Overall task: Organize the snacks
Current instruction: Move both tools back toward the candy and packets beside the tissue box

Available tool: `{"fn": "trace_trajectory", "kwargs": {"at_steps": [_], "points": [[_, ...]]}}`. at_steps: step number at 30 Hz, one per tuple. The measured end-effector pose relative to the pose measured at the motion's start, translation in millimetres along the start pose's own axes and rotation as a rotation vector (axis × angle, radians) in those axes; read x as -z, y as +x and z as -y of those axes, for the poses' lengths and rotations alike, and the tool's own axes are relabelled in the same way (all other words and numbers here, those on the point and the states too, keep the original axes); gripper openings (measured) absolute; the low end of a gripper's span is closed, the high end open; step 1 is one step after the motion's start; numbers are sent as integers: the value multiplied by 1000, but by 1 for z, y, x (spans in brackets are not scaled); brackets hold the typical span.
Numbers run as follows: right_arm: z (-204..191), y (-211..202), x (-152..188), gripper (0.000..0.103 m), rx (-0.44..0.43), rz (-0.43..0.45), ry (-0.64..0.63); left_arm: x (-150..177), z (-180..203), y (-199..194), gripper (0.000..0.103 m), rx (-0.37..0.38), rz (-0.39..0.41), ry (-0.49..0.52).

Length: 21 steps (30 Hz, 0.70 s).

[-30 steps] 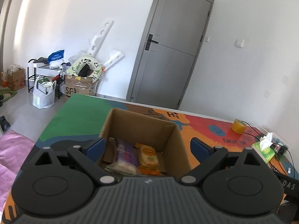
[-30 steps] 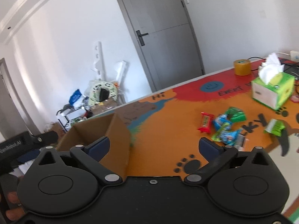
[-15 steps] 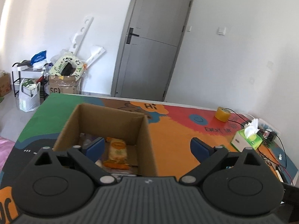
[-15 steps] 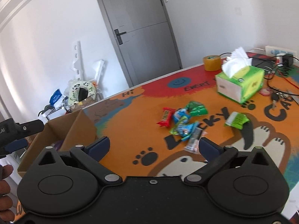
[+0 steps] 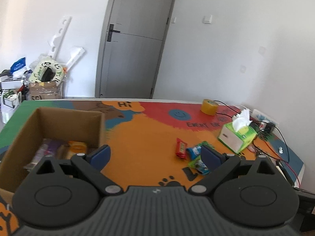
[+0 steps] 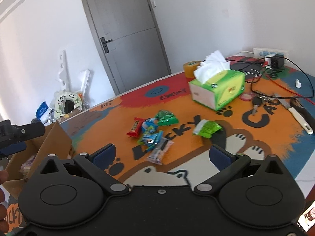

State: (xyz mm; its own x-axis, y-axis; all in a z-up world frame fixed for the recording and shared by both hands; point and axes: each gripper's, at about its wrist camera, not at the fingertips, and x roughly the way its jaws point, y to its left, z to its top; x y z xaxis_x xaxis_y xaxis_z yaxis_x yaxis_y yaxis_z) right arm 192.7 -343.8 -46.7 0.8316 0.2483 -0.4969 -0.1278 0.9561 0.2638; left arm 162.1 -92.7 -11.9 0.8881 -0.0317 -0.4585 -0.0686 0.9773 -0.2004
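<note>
We hold both grippers, left (image 5: 155, 154) and right (image 6: 161, 154), with jaws spread and empty; the snacks (image 6: 152, 132) lie mid-table ahead of them, right of the box (image 5: 59, 122).

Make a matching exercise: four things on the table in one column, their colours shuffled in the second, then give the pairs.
Things:
1. tissue box
2. tape roll
3. snack bar beside the blue packets
4. cardboard box

Colours:
A. red
B. brown
C. green and white
D. yellow

Pairs: 1-C, 2-D, 3-A, 4-B
</note>
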Motion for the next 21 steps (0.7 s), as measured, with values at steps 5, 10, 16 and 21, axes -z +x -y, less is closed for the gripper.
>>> {"fn": "trace_trajectory", "kwargs": {"at_steps": [5, 10, 16, 21], "points": [[19, 2, 3, 103, 1, -9, 25, 6, 18, 14, 97, 26, -30, 23], [32, 5, 6, 103, 14, -10, 25, 11, 34, 31, 97, 45, -43, 34], [50, 16, 3, 92, 34, -16, 67, 16, 48, 53, 97, 57, -55, 34], [57, 31, -3, 88, 43, -22, 85, 17, 57, 72, 97, 57, -70, 25]]}}
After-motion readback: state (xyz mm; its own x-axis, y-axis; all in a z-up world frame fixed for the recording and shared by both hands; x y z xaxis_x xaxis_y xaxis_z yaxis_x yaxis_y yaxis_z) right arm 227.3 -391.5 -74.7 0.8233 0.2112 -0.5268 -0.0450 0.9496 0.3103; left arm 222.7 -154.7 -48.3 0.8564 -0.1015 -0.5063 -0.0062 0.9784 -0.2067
